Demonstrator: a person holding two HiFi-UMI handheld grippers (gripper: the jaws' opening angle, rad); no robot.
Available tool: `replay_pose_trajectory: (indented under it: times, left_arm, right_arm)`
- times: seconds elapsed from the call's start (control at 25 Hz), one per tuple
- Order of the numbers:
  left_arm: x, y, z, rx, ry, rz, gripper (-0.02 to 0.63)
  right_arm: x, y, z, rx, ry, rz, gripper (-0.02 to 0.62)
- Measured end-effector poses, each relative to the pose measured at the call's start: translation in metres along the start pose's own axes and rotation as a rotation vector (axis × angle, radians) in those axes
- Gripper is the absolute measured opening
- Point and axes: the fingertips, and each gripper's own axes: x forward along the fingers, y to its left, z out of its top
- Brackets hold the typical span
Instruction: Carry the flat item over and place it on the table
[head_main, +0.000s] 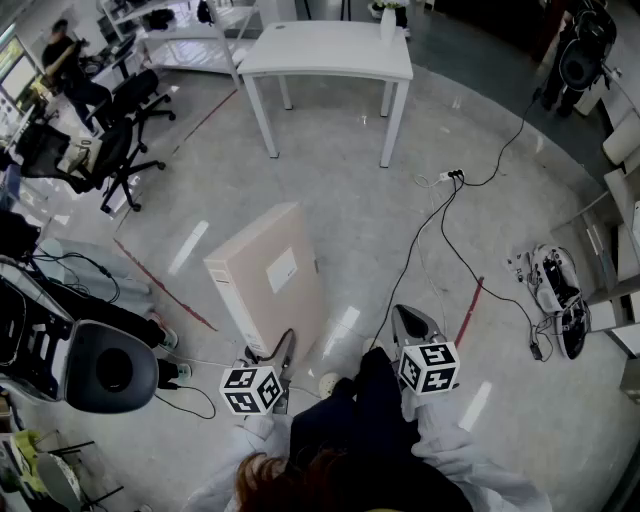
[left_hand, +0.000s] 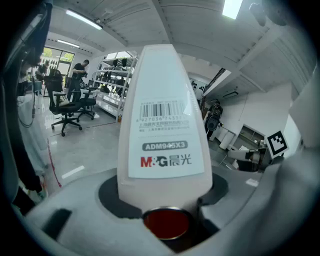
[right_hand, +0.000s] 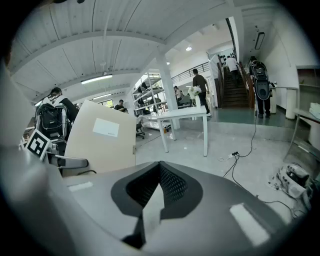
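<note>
Left gripper (head_main: 284, 350) is pinching the upright file box (head_main: 268, 272) at one end, right gripper (head_main: 411, 325) closed, empty; the box risks pivoting free before reaching the table (head_main: 330, 55).

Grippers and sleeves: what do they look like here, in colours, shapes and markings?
The left gripper and right gripper are pale grey moulded shells with black pads on the jaws. Each carries a white cube printed with black square markers. The left gripper view also shows a round red disc at the base of the jaws. The person wears white sleeves over dark clothing.
</note>
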Motion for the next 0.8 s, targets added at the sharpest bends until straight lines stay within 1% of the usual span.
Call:
replay_pose_trajectory:
  times: [0.16,0.32,0.44,0.64,0.8]
  left_arm:
    - [-0.016,-0.008,-0.003,-0.021,-0.009,0.013,0.267]
    - [-0.009,-0.019,0.005,-0.025,-0.033,0.039,0.268]
    - [0.003,-0.034,0.011,-0.025,-0.053,0.056,0.268]
    - [0.03,-0.065,0.019,-0.02,-0.121,0.069,0.268]
    - [0.046,-0.08,0.017,-0.012,-0.156,0.088,0.268]
  right_arm:
    - [-0.009,0.004,0.012,0.007,-0.021,0.024,0.008]
    - [-0.009,-0.008,0.035,-0.009,-0.065,0.036,0.008]
    - [-0.014,-0.03,0.047,-0.042,-0.077,0.038,0.008]
    - [-0.016,-0.086,0.064,-0.043,-0.12,0.029,0.008]
    - [-0.009,-0.112,0.064,-0.061,-0.117,0.042,0.008]
